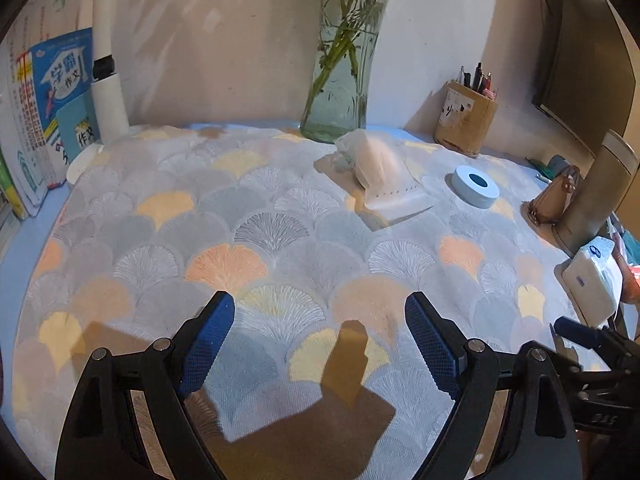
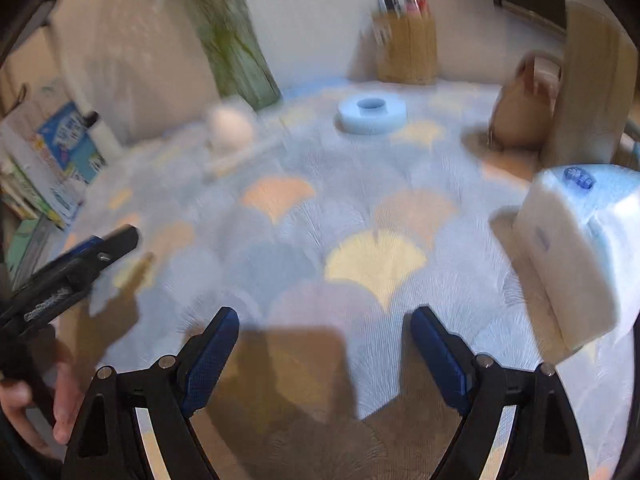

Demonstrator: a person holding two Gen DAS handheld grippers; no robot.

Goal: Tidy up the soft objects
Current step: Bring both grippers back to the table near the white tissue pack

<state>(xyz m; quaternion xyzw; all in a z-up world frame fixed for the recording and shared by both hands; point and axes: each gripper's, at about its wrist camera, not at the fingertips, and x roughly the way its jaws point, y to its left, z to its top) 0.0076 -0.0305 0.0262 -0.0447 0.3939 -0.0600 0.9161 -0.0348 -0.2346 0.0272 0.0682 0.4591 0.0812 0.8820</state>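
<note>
A fan-patterned cloth (image 1: 248,216) covers the table. On it lie a crumpled pale bag (image 1: 372,158) resting on a flat white sheet (image 1: 400,200), a wrapped white tissue pack (image 1: 592,280) (image 2: 576,252) and a small tan handbag (image 1: 554,200) (image 2: 520,108). My left gripper (image 1: 320,300) hovers open over the cloth's near part, nothing between its blue pads. My right gripper (image 2: 324,315) is open too, with the tissue pack just to its right; this view is blurred. The left gripper's finger (image 2: 116,240) shows at the left of the right wrist view, held by a hand (image 2: 60,412).
A glass vase (image 1: 344,92) with green stems stands at the back, with a cardboard pen holder (image 1: 466,118) (image 2: 406,46) to its right. A light-blue tape roll (image 1: 476,186) (image 2: 372,114) lies mid-right. Books (image 1: 52,112) and a white lamp (image 1: 108,92) stand left, a metal flask (image 1: 596,196) and a monitor (image 1: 584,52) right.
</note>
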